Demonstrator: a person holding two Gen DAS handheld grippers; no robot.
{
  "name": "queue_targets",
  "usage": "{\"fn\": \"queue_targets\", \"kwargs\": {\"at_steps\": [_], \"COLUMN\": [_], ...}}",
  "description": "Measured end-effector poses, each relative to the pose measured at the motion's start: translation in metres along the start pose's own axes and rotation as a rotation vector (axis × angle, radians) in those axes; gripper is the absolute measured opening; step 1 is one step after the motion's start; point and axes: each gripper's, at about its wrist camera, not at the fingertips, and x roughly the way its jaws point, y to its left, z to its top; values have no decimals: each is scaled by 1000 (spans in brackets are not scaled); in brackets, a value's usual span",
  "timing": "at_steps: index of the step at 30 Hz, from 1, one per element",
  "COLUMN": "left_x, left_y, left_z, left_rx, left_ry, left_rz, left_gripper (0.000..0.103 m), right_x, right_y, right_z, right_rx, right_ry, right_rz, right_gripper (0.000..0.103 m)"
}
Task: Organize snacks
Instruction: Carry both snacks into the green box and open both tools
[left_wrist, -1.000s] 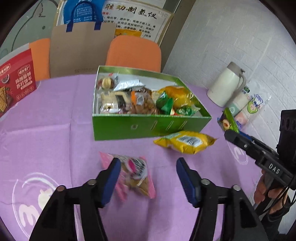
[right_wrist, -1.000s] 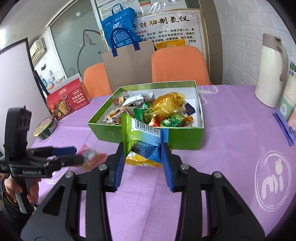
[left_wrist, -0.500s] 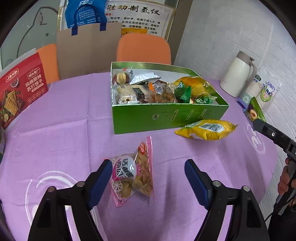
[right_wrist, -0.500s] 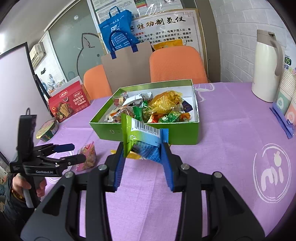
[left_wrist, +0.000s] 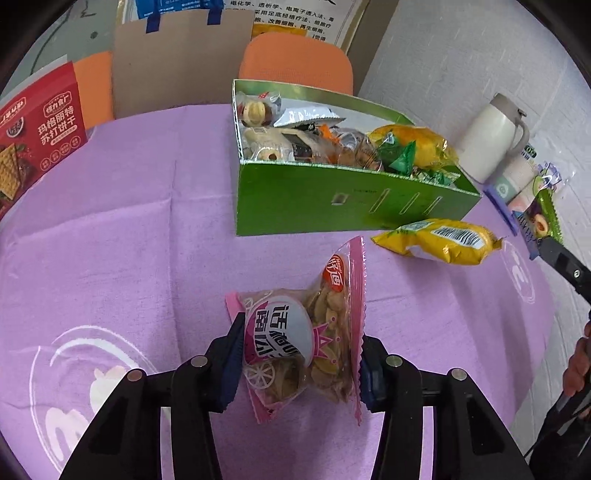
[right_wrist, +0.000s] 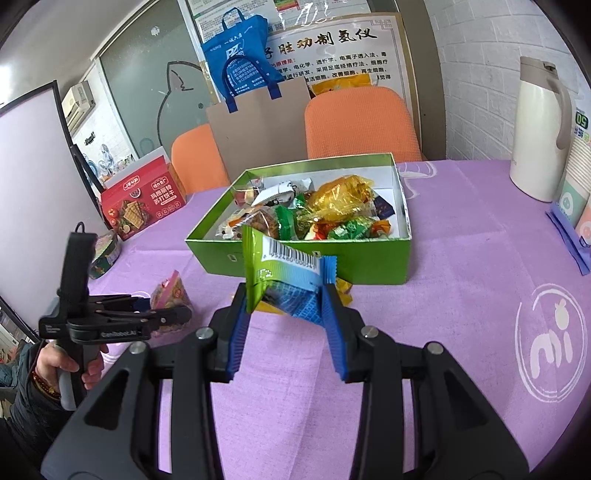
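A green box (left_wrist: 332, 206) full of snack packets stands on the purple tablecloth; it also shows in the right wrist view (right_wrist: 369, 258). My left gripper (left_wrist: 301, 363) is shut on a pink packet of chips (left_wrist: 306, 339), also seen from the side in the right wrist view (right_wrist: 171, 295). My right gripper (right_wrist: 288, 310) is shut on a green and blue snack packet (right_wrist: 284, 273) and holds it in front of the box. A yellow packet (left_wrist: 439, 242) lies on the cloth just before the box's near right corner.
A white thermos jug (right_wrist: 543, 129) and paper cup sleeves (left_wrist: 517, 181) stand at the right. A red cracker box (right_wrist: 142, 203) and a round tin (right_wrist: 105, 254) sit at the left. Orange chairs (right_wrist: 362, 125) and a cardboard bag stand behind the table.
My left gripper moved forward onto the pink packet and closed on it. My right gripper kept hold of the green and blue packet and stayed nearly still.
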Motion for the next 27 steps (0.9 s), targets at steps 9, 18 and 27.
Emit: {"fn": "queue_targets", "kwargs": {"at_steps": [9, 18, 27], "left_x": [-55, -34, 2], "left_y": [-33, -29, -11], "left_z": [59, 117, 125], "left_rx": [14, -46, -73], "left_ry": [-174, -207, -174], "left_rz": [-101, -61, -92], "left_gripper": [50, 51, 72], "right_x": [26, 83, 117], "right_y": [31, 24, 16], "right_z": [46, 87, 81], "right_rx": [-114, -187, -277], "right_ry": [-26, -7, -5], "right_rz": [23, -77, -144], "right_gripper": [40, 40, 80]}}
